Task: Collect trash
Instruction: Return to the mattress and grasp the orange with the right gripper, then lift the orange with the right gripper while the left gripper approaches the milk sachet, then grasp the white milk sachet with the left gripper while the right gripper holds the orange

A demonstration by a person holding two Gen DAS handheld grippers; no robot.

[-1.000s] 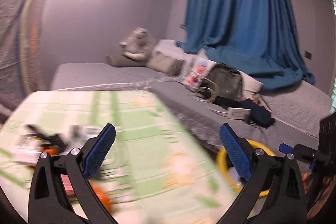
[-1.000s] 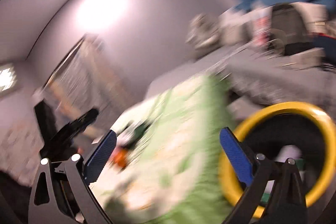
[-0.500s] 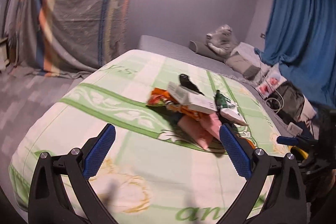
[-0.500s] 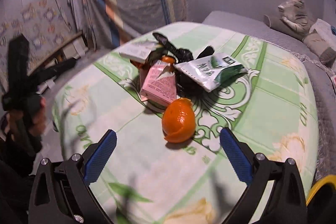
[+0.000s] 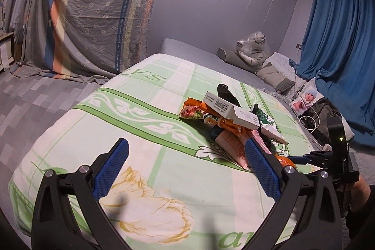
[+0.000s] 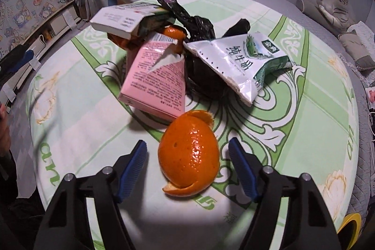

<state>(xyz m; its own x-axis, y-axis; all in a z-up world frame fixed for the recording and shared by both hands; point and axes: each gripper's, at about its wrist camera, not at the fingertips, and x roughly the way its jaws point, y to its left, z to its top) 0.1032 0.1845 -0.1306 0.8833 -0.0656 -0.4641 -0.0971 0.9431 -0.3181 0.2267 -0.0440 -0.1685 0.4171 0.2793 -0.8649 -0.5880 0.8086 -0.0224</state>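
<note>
A pile of trash lies on the green-and-white cloth. An orange peel sits nearest, between the open jaws of my right gripper, not gripped. Behind it lie a pink carton, a white-and-green milk pouch, a black plastic bag and a white box. In the left wrist view my left gripper is open and empty, short of the pile, where the white box, pink carton and orange peel show. The right gripper shows at the right edge.
A yellow-rimmed bin peeks in at the lower right of the right wrist view. A striped sheet hangs behind, blue curtains to the right. A grey bed carries pillows, a plush toy and bags.
Both grippers swung from the bin and bed side to face the trash pile. The right gripper then moved closer, so the orange peel now lies between its jaws, which stand narrower than before.
</note>
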